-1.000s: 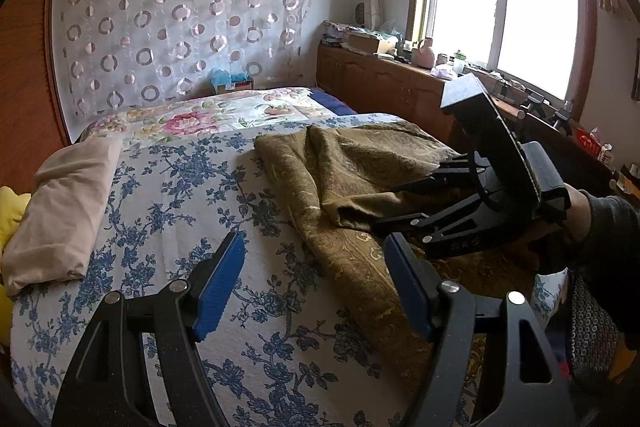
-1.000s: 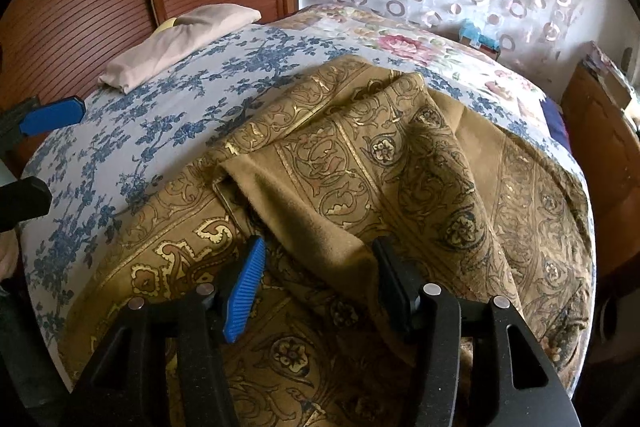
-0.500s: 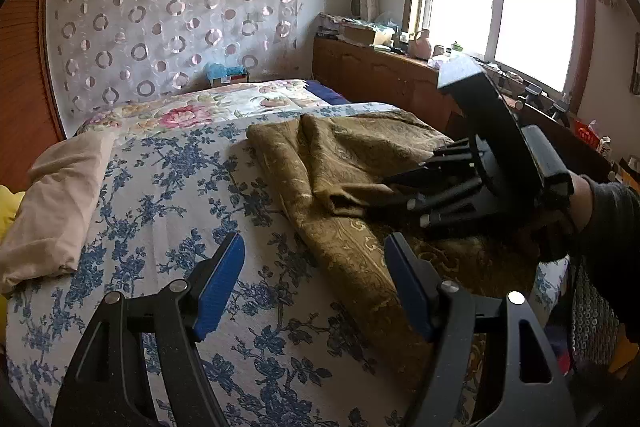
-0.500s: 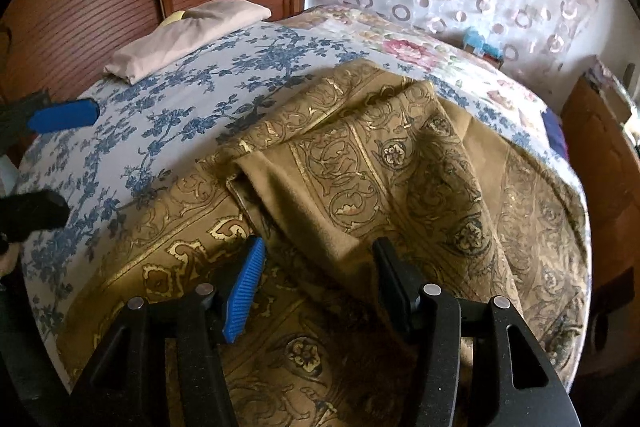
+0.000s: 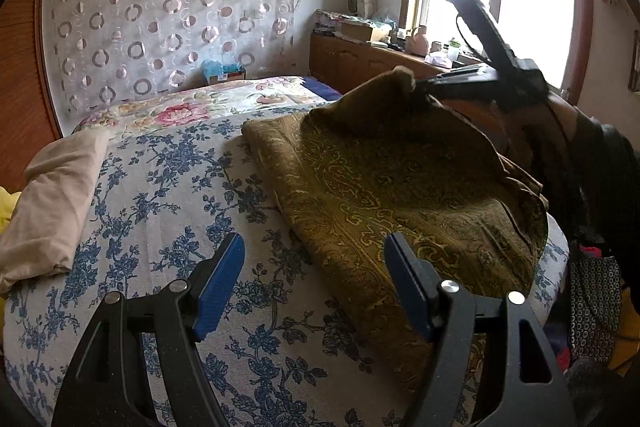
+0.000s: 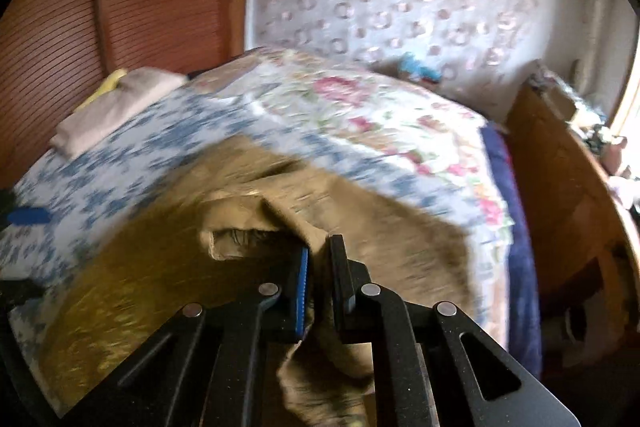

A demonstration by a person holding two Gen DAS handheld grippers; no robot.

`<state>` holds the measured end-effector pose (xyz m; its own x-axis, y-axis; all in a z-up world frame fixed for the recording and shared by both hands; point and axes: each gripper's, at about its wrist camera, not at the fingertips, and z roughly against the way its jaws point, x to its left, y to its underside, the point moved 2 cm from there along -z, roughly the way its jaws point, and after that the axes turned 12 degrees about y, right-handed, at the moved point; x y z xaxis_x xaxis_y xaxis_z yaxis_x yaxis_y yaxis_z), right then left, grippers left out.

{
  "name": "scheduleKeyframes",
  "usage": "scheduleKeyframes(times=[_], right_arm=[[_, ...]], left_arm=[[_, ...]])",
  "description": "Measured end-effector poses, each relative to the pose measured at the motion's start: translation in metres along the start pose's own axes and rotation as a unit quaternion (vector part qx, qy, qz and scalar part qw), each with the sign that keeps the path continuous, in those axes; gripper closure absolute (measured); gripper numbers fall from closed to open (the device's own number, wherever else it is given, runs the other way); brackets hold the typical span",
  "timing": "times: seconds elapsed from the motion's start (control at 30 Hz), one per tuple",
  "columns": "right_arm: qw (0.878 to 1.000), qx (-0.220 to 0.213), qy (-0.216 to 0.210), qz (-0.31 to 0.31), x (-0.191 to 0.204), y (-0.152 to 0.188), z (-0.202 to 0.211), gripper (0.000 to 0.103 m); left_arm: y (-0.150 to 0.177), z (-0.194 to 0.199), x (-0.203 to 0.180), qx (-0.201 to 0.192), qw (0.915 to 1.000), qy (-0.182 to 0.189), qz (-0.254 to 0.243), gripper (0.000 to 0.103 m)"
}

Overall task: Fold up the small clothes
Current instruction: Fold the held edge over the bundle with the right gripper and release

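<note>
A brown cloth with a gold paisley pattern (image 5: 384,187) lies on the right half of the bed. My right gripper (image 6: 318,251) is shut on a fold of the cloth (image 6: 288,215) and holds that fold lifted off the bed; it shows in the left wrist view (image 5: 420,85) at the raised peak. My left gripper (image 5: 314,267) is open and empty, low over the bedspread beside the cloth's near left edge. The right wrist view is blurred by motion.
The bed has a white bedspread with blue flowers (image 5: 160,195) and a rose-patterned sheet (image 5: 192,107) at the far end. A beige pillow (image 5: 60,195) lies at the left. A wooden cabinet (image 5: 360,63) with clutter stands under the window.
My right gripper has closed on a fold of the brown cloth and lifted it up off the bed. My left gripper stays open and has shifted only slightly.
</note>
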<state>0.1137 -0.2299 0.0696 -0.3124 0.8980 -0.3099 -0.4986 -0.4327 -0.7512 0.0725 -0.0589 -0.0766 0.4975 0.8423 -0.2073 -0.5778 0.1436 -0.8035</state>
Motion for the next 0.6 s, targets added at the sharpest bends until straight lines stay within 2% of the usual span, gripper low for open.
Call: scheduleKeyframes(times=[0.17,0.23,0.33,0.4,0.47,0.53,0.6], right_arm=[[0.998,0.026,0.051,-0.039,-0.032,-0.003,-0.029,0.093],[0.994,0.042,0.083,-0.062,-0.042,-0.003,-0.042,0.093],[0.987,0.067,0.101,-0.107,-0.054,-0.004,-0.057,0.092],[0.985,0.064,0.094,-0.128,-0.057,-0.005,-0.056,0.091],[0.986,0.063,0.074,-0.134,-0.052,-0.004,-0.054,0.084],[0.988,0.067,0.062,-0.126,-0.049,0.001,-0.056,0.069],[0.989,0.080,0.050,-0.114,-0.051,0.008,-0.062,0.064]], left_arm=[[0.000,0.000,0.000,0.001,1.0000,0.000,0.000,0.030],[0.000,0.000,0.000,0.002,1.0000,0.001,-0.001,0.030],[0.001,-0.001,-0.002,0.005,1.0000,0.002,-0.003,0.030],[0.002,-0.003,-0.003,0.007,1.0000,0.004,-0.004,0.030],[0.002,-0.004,-0.003,0.010,0.9999,0.006,-0.003,0.030],[0.002,-0.006,-0.004,0.014,0.9999,0.006,-0.002,0.030],[0.003,-0.008,-0.005,0.018,0.9998,0.007,-0.003,0.030]])
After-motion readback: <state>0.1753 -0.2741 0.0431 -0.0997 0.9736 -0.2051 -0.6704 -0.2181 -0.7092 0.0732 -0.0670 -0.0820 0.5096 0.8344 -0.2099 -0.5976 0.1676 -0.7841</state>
